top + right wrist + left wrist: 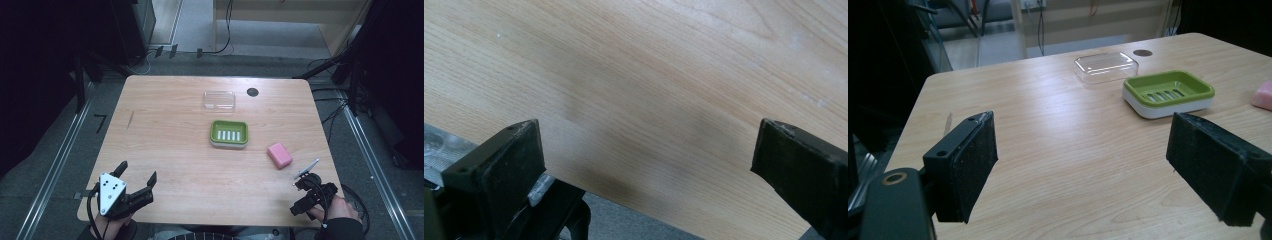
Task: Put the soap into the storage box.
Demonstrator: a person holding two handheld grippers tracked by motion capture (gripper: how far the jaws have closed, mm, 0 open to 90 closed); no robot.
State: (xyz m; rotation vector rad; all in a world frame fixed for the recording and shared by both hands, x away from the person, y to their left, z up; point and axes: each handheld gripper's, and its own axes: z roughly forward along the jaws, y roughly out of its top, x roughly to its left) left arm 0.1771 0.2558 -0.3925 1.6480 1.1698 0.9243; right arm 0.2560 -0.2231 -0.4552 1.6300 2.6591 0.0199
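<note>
Soap [279, 155] lies right of the green dish [229, 133], and both my grippers [137, 186] [306, 182] gape wide, so it might slip when squeezed.

A green soap dish [229, 133], pink soap [279, 155] and clear lid [219, 100] on light woodgrain table [175, 150].
</note>
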